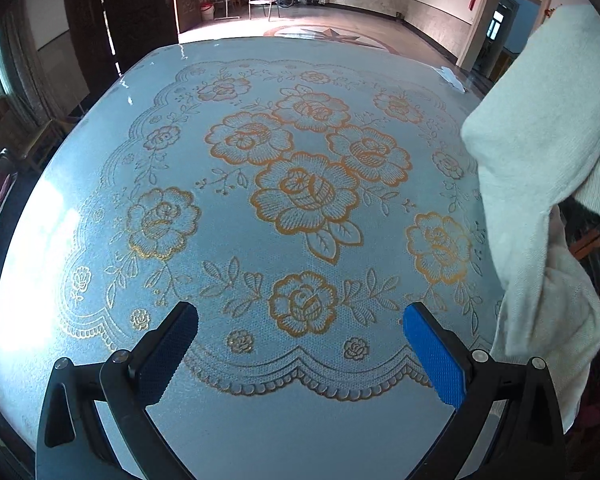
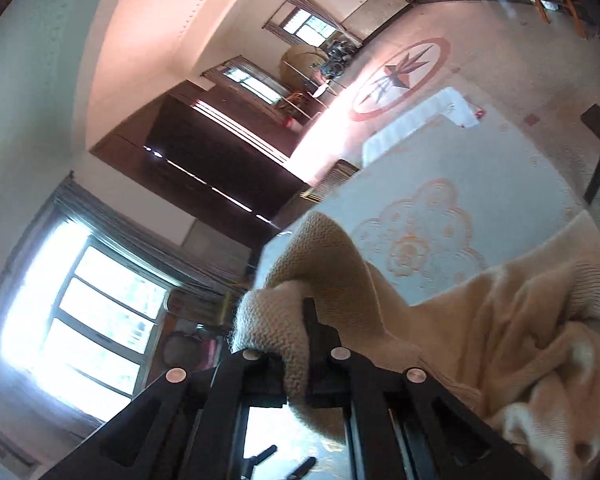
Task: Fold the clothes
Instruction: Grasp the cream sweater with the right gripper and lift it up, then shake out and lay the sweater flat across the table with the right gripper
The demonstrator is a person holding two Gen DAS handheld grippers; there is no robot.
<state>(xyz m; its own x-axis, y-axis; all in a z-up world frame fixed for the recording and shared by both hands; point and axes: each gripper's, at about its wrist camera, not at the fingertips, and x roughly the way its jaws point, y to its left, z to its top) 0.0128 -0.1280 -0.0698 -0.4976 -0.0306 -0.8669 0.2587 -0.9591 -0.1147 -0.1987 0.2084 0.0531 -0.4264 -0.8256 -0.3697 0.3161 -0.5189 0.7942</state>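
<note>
- Hanging in the air at the right edge of the left wrist view, the cream knit sweater (image 1: 540, 168) droops in a long fold past the table's lower right corner, clear of the floral tablecloth (image 1: 300, 184) as far as that view shows.
- The right gripper (image 2: 306, 320) has its fingers clamped together on a thick ribbed edge of the sweater (image 2: 500, 320) at lower centre of the right wrist view — the rest trails off to the lower right in a loose bunch.
- The left gripper (image 1: 300, 344) hovers low over the cloth, blue-padded fingers wide apart, holding nothing.
- Risk: a single pinch on bulky knit — the weight of the hanging part could drag the edge out of the grip.
- Risk: laid down bunched like this, the sweater would likely land crumpled, with sleeves trapped underneath.
- Risk: the dangling end may catch the table corner and pull askew.
</note>
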